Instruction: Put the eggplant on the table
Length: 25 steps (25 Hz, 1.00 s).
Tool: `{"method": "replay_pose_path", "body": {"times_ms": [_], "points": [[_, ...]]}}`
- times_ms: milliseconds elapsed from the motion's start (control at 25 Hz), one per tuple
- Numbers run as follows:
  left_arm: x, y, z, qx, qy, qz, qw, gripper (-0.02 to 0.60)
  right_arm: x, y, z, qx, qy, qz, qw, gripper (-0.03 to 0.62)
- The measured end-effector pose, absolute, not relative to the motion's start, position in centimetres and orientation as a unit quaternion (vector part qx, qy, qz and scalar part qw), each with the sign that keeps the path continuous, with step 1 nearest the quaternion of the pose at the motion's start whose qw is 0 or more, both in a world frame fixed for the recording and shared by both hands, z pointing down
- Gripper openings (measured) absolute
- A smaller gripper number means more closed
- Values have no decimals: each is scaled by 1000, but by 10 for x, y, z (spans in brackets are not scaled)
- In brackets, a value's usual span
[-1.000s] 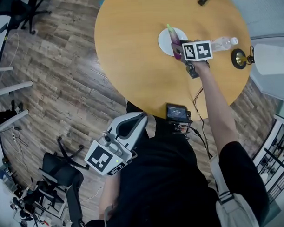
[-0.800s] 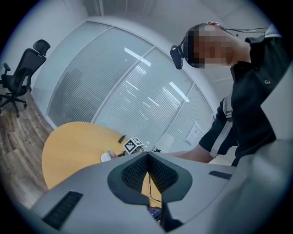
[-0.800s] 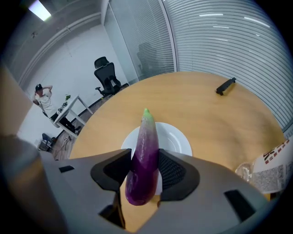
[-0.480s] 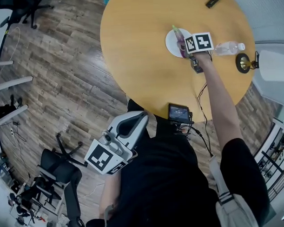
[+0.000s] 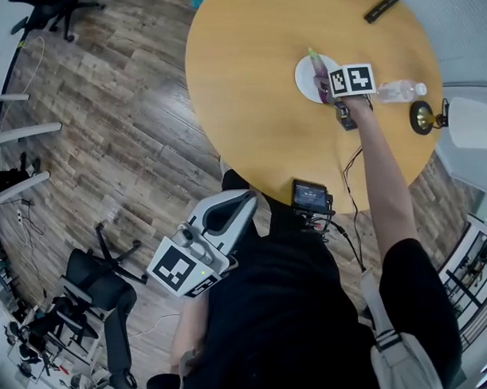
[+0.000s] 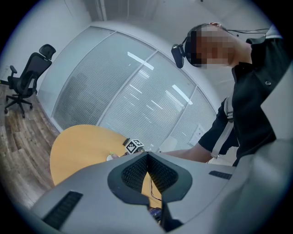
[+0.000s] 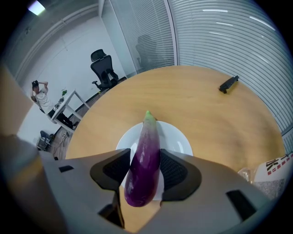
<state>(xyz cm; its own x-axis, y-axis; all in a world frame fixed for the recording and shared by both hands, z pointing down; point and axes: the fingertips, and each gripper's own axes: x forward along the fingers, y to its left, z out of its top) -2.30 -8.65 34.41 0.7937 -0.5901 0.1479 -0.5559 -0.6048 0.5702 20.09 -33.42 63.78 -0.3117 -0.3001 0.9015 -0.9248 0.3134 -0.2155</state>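
Note:
A purple eggplant (image 7: 145, 160) with a green tip sits between the pads of my right gripper (image 7: 145, 172), its tip pointing away over a white plate (image 7: 181, 141). Both pads touch its sides while the jaws are opening. In the head view the right gripper (image 5: 327, 86) reaches out over the plate (image 5: 306, 77) on the round wooden table (image 5: 248, 86), and the eggplant (image 5: 322, 72) lies across the plate. My left gripper (image 5: 245, 199) is held close to the body, off the table, with its jaws shut on nothing (image 6: 147, 155).
A plastic bottle (image 5: 399, 89) lies right of the plate, with a gold lamp base (image 5: 422, 117) beyond it. A black bar (image 5: 380, 8) rests at the table's far side. A small black device (image 5: 310, 197) sits at the near edge. Office chairs (image 5: 103, 290) stand on the wood floor.
The right gripper has stayed over the plate with the eggplant, sinking slightly toward it. The left gripper has kept its place by the body.

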Motion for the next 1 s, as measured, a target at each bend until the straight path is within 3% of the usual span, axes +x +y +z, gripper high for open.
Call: {"method": "replay_pose_path", "body": {"times_ms": [560, 1000], "points": [[-18, -69, 347, 888, -345, -27, 303, 11, 202, -338, 629, 425, -723, 382, 389, 265], [2, -50, 331, 890, -358, -33, 282, 11, 200, -336, 593, 418, -750, 342, 383, 267]]}}
